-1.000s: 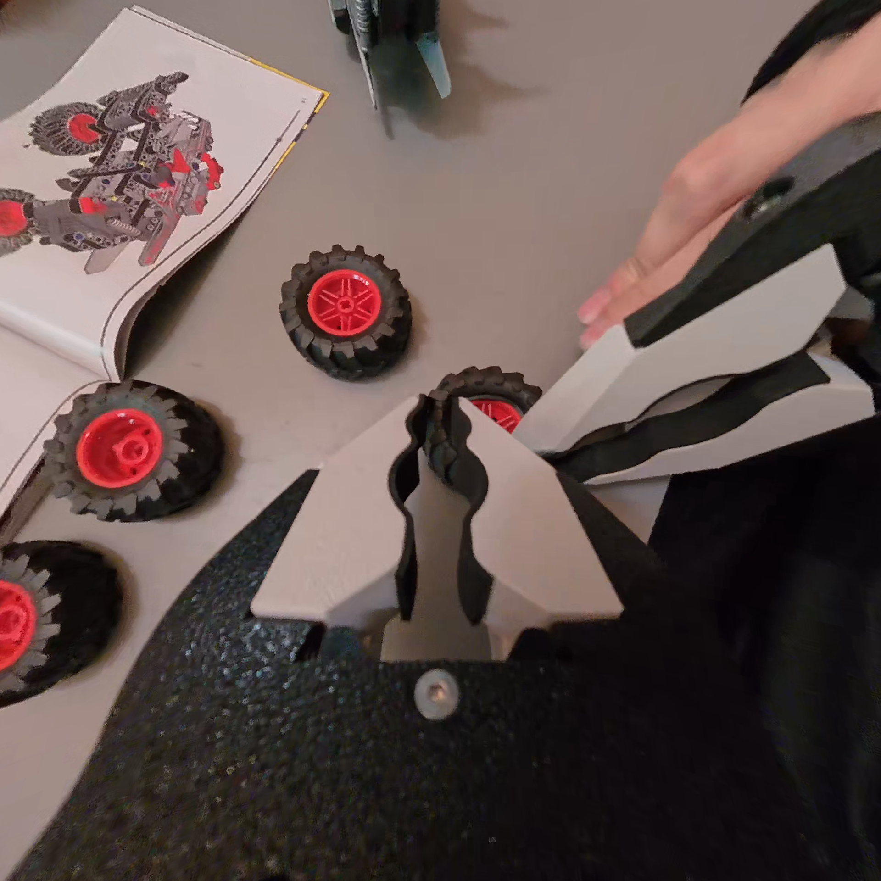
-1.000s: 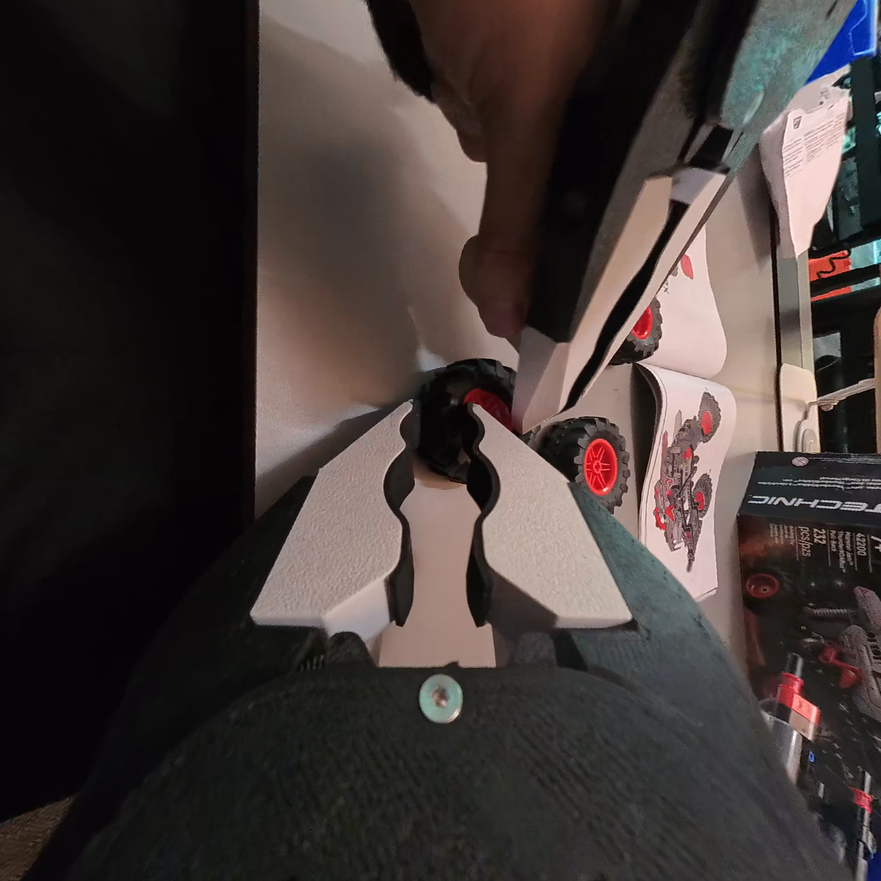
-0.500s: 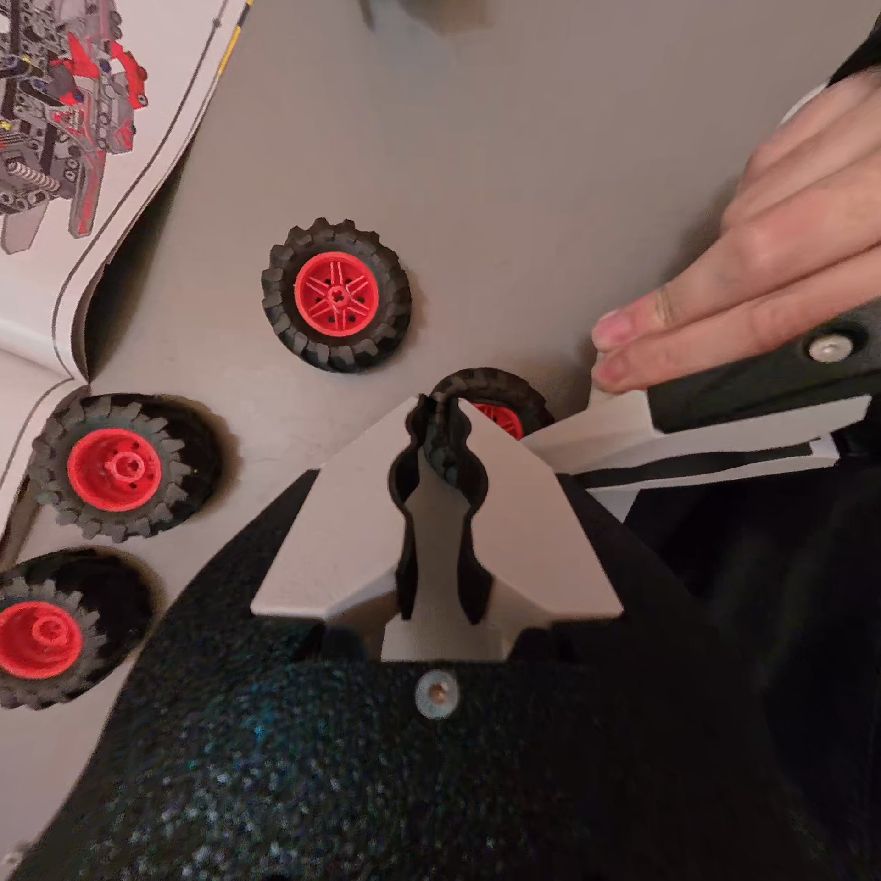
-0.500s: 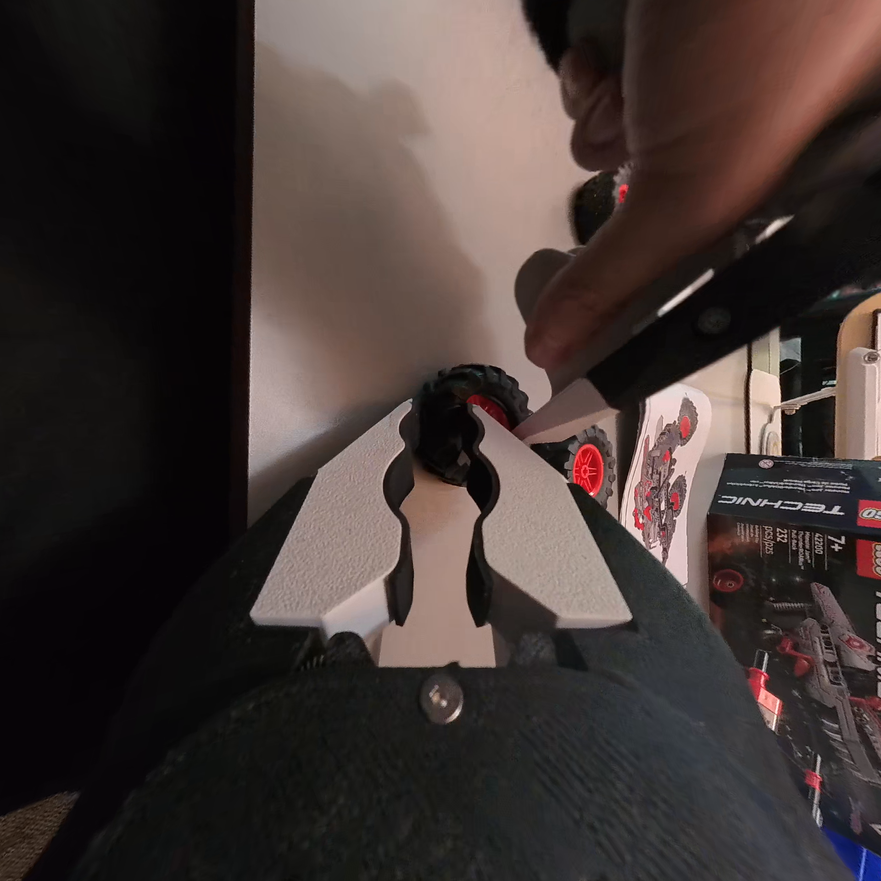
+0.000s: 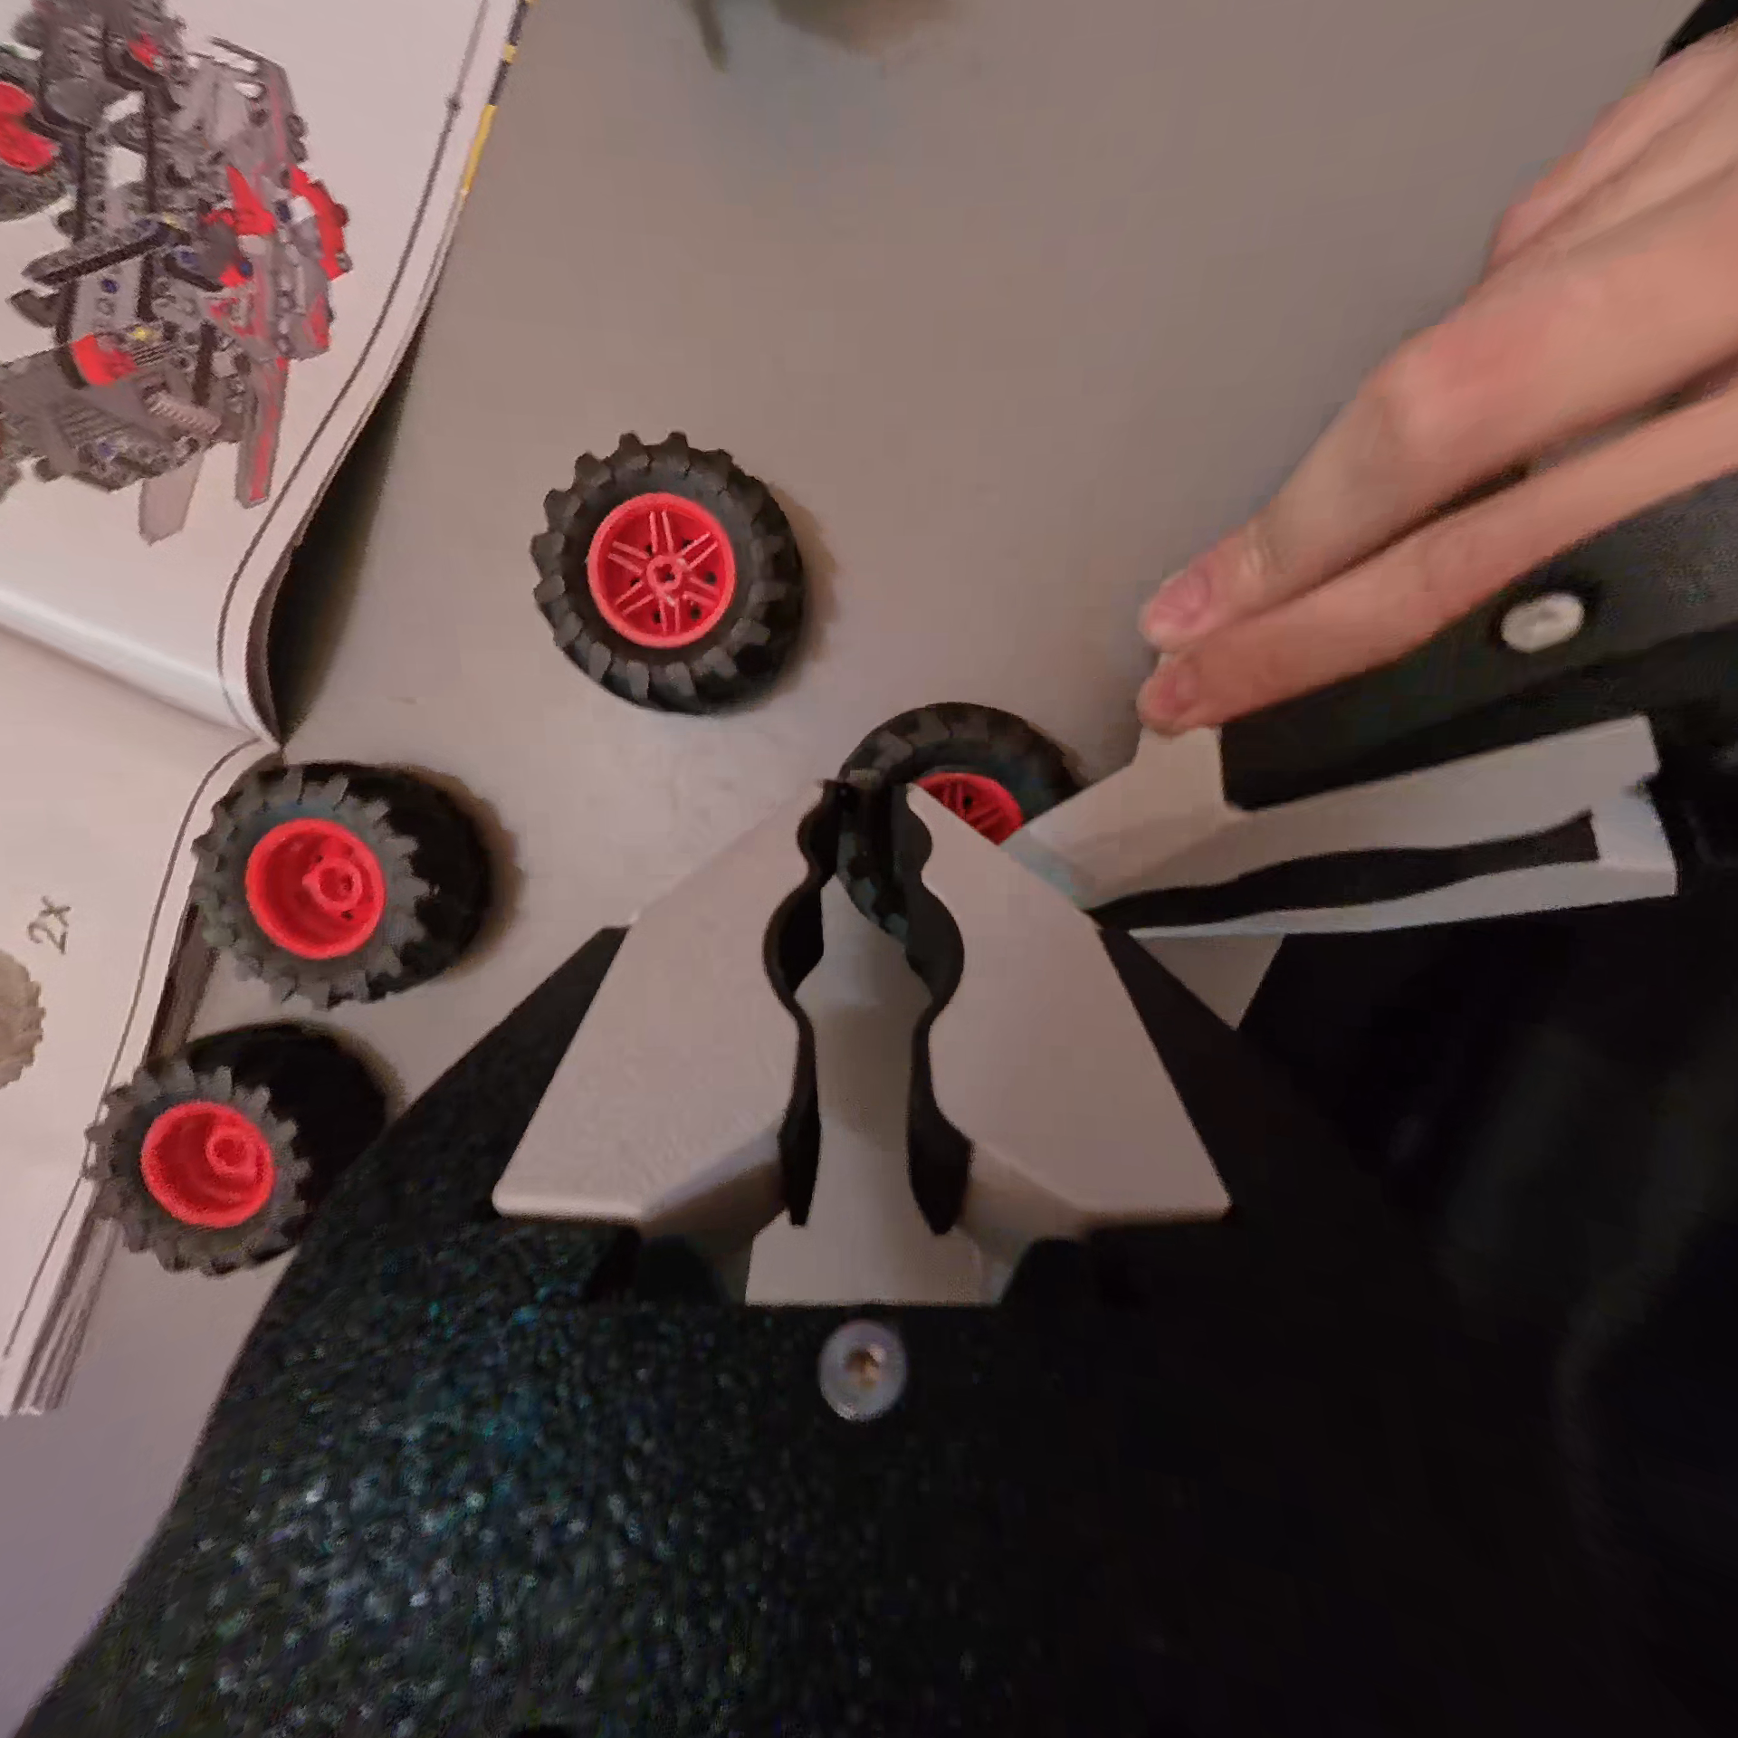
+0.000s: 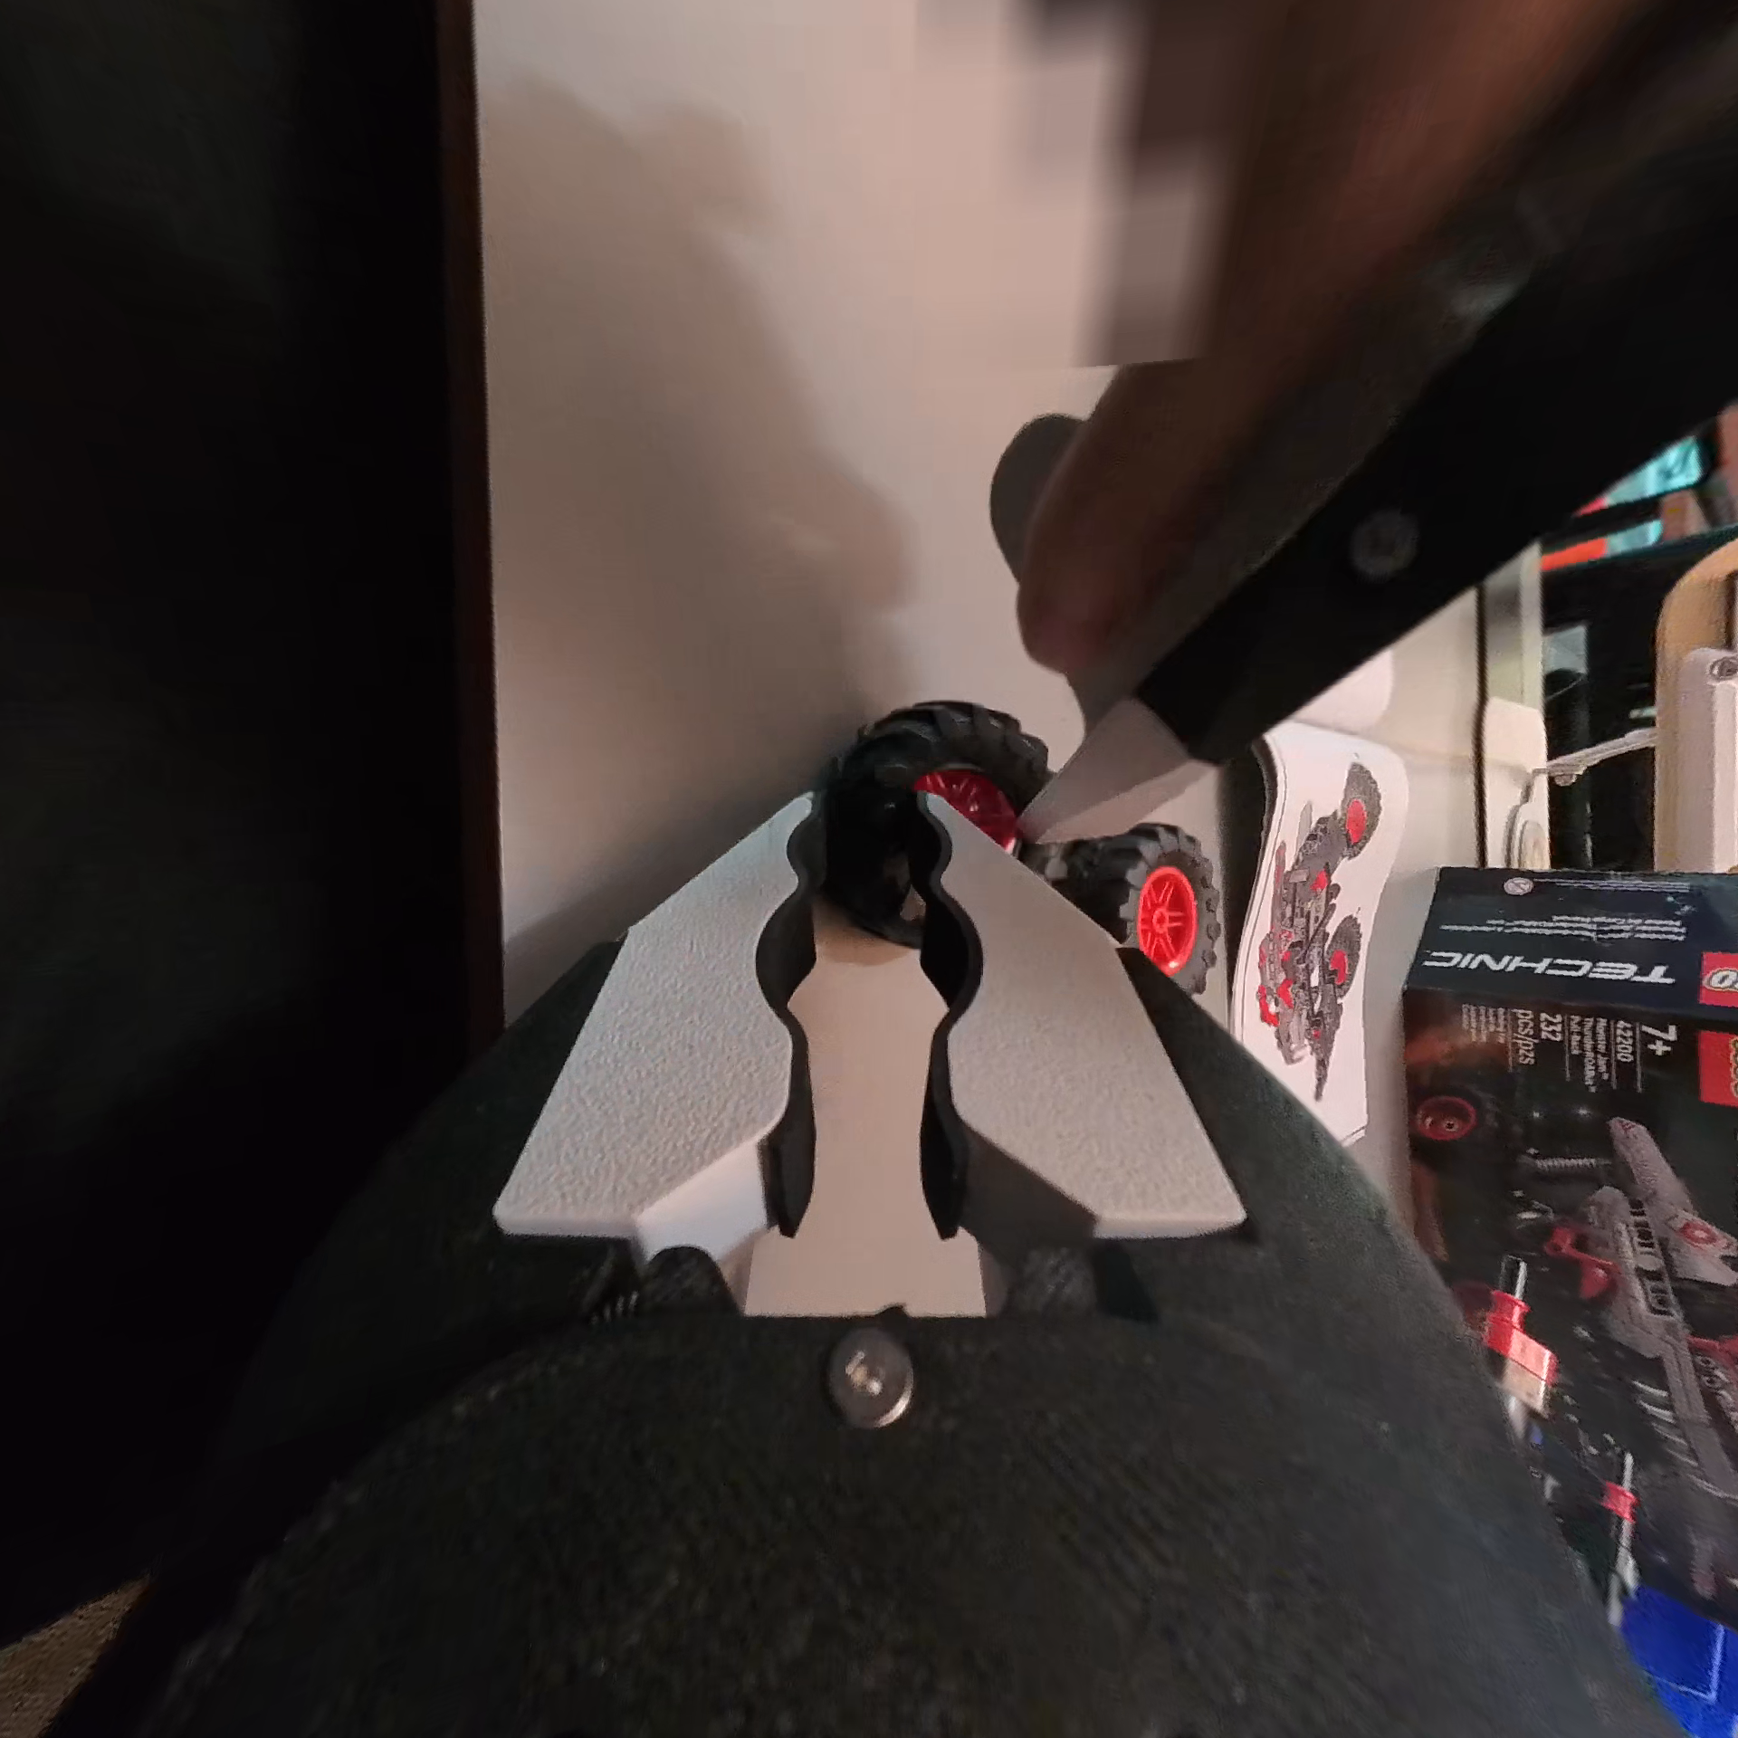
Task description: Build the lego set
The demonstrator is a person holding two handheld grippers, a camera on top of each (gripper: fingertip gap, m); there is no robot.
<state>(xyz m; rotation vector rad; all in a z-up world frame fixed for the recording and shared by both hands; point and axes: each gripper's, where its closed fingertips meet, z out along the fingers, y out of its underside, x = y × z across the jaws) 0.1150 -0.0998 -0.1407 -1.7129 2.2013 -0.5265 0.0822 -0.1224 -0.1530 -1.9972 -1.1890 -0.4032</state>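
Red-hubbed wheel [image 5: 950, 785] upright on the table [image 5: 940, 329], pinched between both grippers' jaws, left gripper [image 5: 870, 809] and right gripper [image 6: 870, 818].

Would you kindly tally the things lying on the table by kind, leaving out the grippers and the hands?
Wheels with black tyres and red hubs: 4, namely one gripped, one beyond it, and two by the booklet.
Open instruction booklet: 1.
Set box: 1.
Total: 6.

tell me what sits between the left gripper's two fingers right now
In the left wrist view, a black tyre on a red rim, standing on edge, is pinched between the left gripper.
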